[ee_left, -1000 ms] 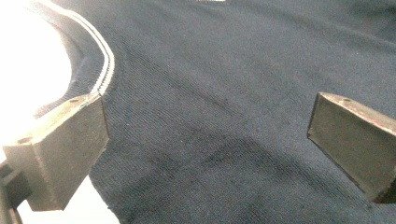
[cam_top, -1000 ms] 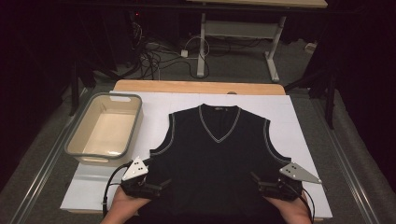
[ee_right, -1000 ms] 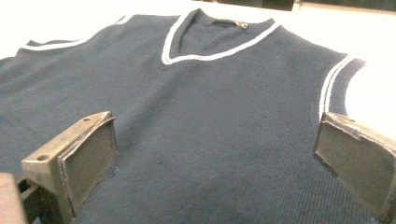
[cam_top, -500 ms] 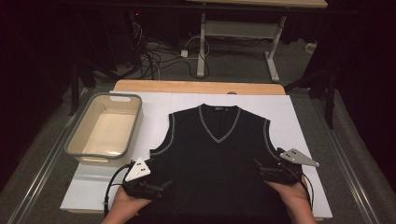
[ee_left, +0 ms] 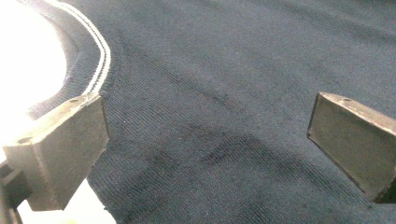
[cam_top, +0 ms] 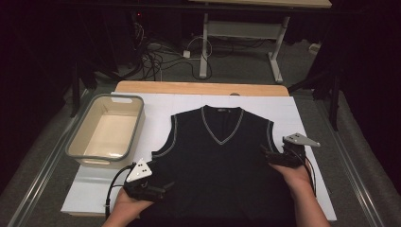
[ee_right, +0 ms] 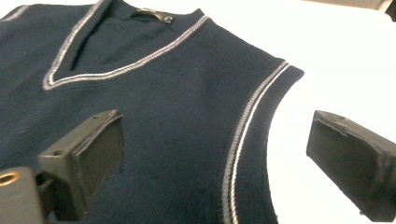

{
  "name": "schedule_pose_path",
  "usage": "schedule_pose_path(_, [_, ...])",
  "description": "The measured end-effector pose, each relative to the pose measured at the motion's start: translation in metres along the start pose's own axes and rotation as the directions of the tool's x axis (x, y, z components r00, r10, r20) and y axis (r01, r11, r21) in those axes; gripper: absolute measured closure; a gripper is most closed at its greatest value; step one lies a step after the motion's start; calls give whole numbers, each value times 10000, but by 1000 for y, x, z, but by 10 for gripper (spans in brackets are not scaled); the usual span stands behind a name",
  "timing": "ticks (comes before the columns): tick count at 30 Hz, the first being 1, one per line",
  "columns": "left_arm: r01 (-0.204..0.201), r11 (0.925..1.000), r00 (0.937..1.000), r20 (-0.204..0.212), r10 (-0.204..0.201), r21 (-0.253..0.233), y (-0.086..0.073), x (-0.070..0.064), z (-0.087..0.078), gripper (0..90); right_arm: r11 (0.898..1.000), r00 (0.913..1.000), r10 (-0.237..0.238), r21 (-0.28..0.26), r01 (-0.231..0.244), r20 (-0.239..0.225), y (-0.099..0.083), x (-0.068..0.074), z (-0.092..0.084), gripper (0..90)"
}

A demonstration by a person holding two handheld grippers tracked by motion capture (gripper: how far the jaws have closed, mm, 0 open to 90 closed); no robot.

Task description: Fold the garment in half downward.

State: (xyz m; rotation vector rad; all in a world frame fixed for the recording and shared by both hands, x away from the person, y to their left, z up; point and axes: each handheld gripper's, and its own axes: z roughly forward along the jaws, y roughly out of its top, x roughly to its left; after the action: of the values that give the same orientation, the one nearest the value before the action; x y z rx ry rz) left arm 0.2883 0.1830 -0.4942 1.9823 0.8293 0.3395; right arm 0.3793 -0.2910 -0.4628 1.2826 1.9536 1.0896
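Handling the knit vest (cam_top: 222, 161): soft, light, limp; I would pinch its side edges, as my left gripper (cam_top: 158, 191) and right gripper (cam_top: 265, 155) are both spread, empty

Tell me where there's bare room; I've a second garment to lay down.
Free: the white sheet strip between bin and vest, and its far edge. Crowded: near edge, where left gripper and right gripper meet the vest.

The left gripper (ee_left: 205, 149) is holding its fingers (ee_left: 65, 149) spread wide over a dark vest (ee_left: 224, 84), near its striped armhole edge (ee_left: 100, 53).
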Motion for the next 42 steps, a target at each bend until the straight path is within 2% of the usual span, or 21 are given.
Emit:
schedule_pose_path(3, [258, 9994, 9996, -140, -261, -238, 3, 3, 0, 0, 9999, 9999, 127, 81, -127, 25, 3, -4, 6, 94])
schedule_pose_path(5, [377, 9991, 9984, -416, -383, -170, 12, 6, 2, 0, 9997, 9997, 257, -11, -257, -35, 5, -8, 9, 135])
schedule_pose_path(7, [481, 9987, 9976, -491, -489, -173, 23, 8, 5, 0, 9993, 9993, 366, 7, -366, -7, 7, -11, 12, 164])
schedule_pose_path(9, [441, 9990, 9966, -692, -438, 33, 34, 12, 15, 0, 9990, 9990, 440, 113, -439, -11, 8, -15, 15, 175])
schedule_pose_path(14, [475, 9971, 9967, -683, -434, 597, 59, 26, 44, 0, 9979, 9986, 528, 372, -530, 63, 10, -24, 23, 299])
schedule_pose_path(17, [671, 9939, 9955, -724, -609, 870, 72, 36, 61, 0, 9956, 9973, 724, 593, -728, 90, 12, -30, 28, 334])
schedule_pose_path(20, [688, 9905, 9930, -1042, -564, 1194, 82, 48, 75, 0, 9952, 9976, 662, 713, -675, 202, 16, -33, 34, 375])
schedule_pose_path(22, [884, 9872, 9909, -1124, -736, 1329, 88, 59, 83, 8, 9937, 9973, 675, 881, -697, 286, 20, -35, 39, 386])
schedule_pose_path(24, [823, 9878, 9912, -1144, -673, 1321, 92, 69, 90, 84, 9918, 9968, 717, 1037, -750, 357, 22, -38, 46, 424])
schedule_pose_path(25, [915, 9857, 9892, -1264, -737, 1412, 94, 74, 94, 120, 9902, 9965, 729, 1164, -772, 411, 23, -38, 49, 441])
schedule_pose_path(27, [1246, 9792, 9842, -1453, -1015, 1601, 96, 84, 102, 122, 9868, 9969, 631, 1467, -693, 467, 25, -39, 55, 444])
schedule_pose_path(30, [1560, 9697, 9748, -1880, -1204, 1881, 97, 95, 111, 124, 9822, 9971, 562, 1767, -644, 513, 27, -39, 61, 444])
schedule_pose_path(32, [1803, 9657, 9694, -2003, -1422, 1871, 98, 100, 113, 139, 9799, 9970, 551, 1887, -645, 550, 26, -39, 62, 443])
schedule_pose_path(34, [1983, 9619, 9613, -2286, -1534, 1882, 100, 103, 116, 141, 9794, 9967, 561, 1907, -662, 583, 26, -38, 62, 439])
schedule_pose_path(36, [2177, 9506, 9557, -2460, -1616, 2213, 101, 105, 121, 142, 9774, 9964, 600, 1990, -708, 600, 25, -39, 62, 438])
schedule_pose_path(38, [2455, 9384, 9470, -2671, -1785, 2433, 101, 106, 124, 153, 9747, 9965, 634, 2112, -737, 552, 25, -39, 63, 437])
schedule_pose_path(40, [2556, 9372, 9400, -2878, -1835, 2373, 102, 106, 124, 191, 9736, 9966, 576, 2176, -690, 582, 25, -38, 64, 440])
schedule_pose_path(42, [2538, 9382, 9390, -2925, -1807, 2351, 102, 105, 124, 242, 9736, 9973, 408, 2218, -533, 608, 25, -36, 65, 474])
